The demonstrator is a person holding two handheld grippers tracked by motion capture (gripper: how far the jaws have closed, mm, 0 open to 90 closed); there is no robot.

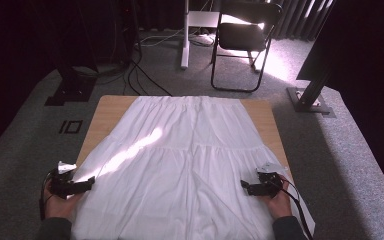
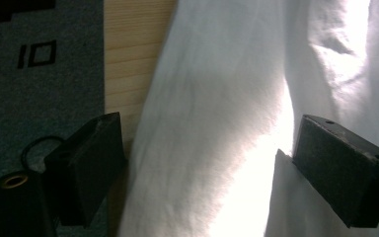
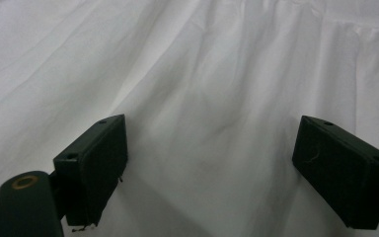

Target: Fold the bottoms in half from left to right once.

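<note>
The skirt [image 1: 185,160] lies spread on the table [image 1: 105,112], a chair [image 1: 245,35] behind it.

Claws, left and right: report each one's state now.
Left claw: open, jaws apart at the white skirt's left edge, gripping nothing.
Right claw: open, jaws apart over the skirt, gripping nothing.

A: What lies on the wooden table [image 1: 105,112]?
B: A white skirt [image 1: 185,160], spread flat, covering most of it.
A: And the grippers?
B: Left gripper [image 1: 91,181] at the skirt's lower-left edge, right gripper [image 1: 243,185] on the cloth at lower right. A black chair [image 1: 245,35] stands at the top.
</note>
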